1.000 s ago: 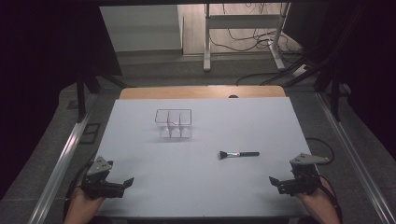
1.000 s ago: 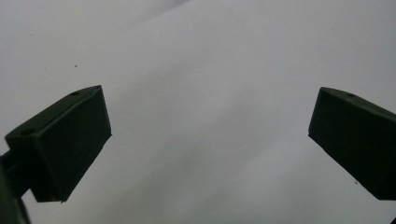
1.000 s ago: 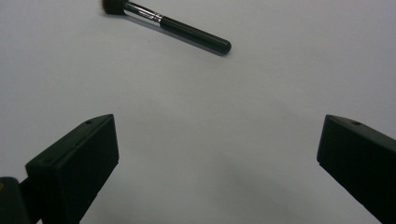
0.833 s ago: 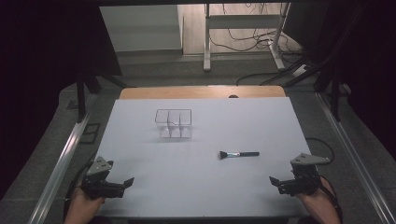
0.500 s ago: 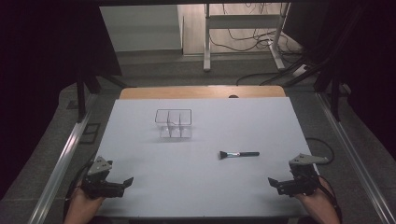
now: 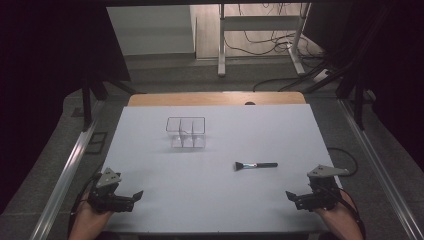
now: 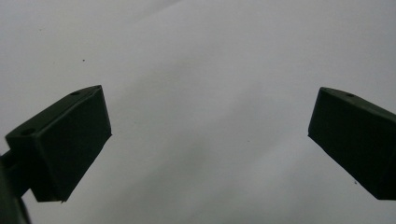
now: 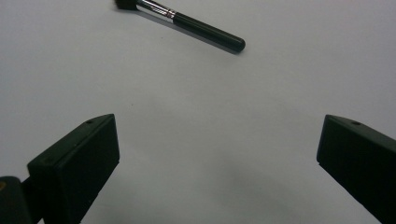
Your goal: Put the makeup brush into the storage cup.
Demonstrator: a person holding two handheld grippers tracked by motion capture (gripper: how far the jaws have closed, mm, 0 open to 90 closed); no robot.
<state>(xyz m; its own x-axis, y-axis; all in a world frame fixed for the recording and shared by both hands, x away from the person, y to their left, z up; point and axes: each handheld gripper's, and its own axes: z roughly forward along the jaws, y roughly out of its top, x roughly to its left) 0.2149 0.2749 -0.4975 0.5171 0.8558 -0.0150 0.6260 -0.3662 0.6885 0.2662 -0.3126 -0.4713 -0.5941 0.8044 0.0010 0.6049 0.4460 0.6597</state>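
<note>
1. My right gripper [image 8: 217, 154]: its two black jaws stand spread wide in the right gripper view, with bare white table between them and nothing pinched.
2. Just past those jaws, toward the top of the same view, lies the black-handled makeup brush with a silver ferrule and dark bristles [image 8: 187, 23]. It rests flat on the table, apart from both jaws, handle end pointing to the right of that view.
3. My left gripper [image 7: 210, 140]: jaws likewise spread wide in the left gripper view. Between them I see only plain white surface with a few small dark specks.
4. From the high view, the right gripper [image 6: 295, 198] sits at the near right corner of the white rectangular table [image 6: 150, 165], held in a hand, grey three-cornered plate on top.
5. The left gripper [image 6: 134, 196] sits at the near left corner, also hand-held, jaws aimed inward across the table.
6. The brush [image 6: 255, 165] lies right of the table's centre, nearer my right gripper than my left, bristles pointing left, handle right.
7. Farther back, left of centre, stands a clear plastic box with inner dividers [image 6: 186, 132], upright, well apart from the brush and both grippers.
8. Beyond the white top, a strip of wooden edge [image 6: 215, 98] shows, then grey floor with loose cables [image 6: 280, 80].
</note>
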